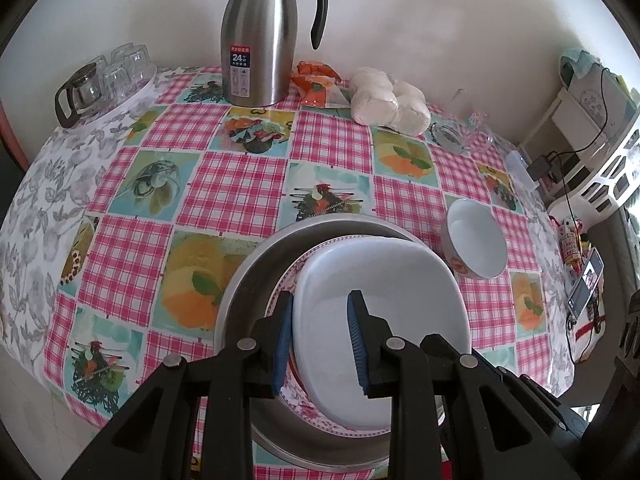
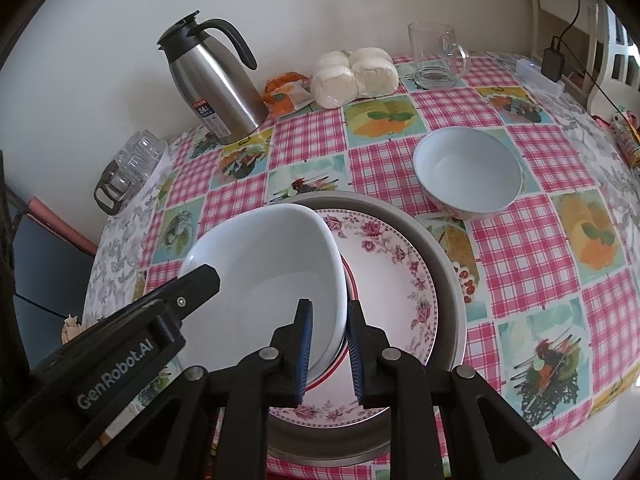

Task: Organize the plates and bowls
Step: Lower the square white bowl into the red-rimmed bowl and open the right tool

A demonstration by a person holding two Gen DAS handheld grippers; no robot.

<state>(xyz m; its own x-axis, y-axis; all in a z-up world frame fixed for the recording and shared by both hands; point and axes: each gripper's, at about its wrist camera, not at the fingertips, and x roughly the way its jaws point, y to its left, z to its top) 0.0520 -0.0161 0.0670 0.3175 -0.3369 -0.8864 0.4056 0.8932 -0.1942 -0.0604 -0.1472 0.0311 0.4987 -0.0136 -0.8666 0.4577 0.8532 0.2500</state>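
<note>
A white squarish dish (image 1: 380,304) sits on a floral-rimmed plate (image 2: 384,256), which lies in a round metal pan (image 1: 256,276). My left gripper (image 1: 320,340) straddles the dish's left rim, one blue pad outside and one inside, jaws apart. My right gripper (image 2: 330,350) is closed on the dish's right rim (image 2: 340,312), with the dish (image 2: 264,276) between its pads. The left gripper's body (image 2: 120,344) shows in the right wrist view. A separate white bowl (image 1: 476,238) stands on the tablecloth to the right of the pan; it also shows in the right wrist view (image 2: 468,170).
On the round table with a checked cloth (image 1: 232,192) stand a steel thermos jug (image 1: 260,36), bagged buns (image 1: 388,98), an orange packet (image 1: 316,80), a glass mug (image 2: 436,56) and a tray of glasses (image 1: 108,80). A wall lies behind; a white shelf (image 1: 600,152) stands at the right.
</note>
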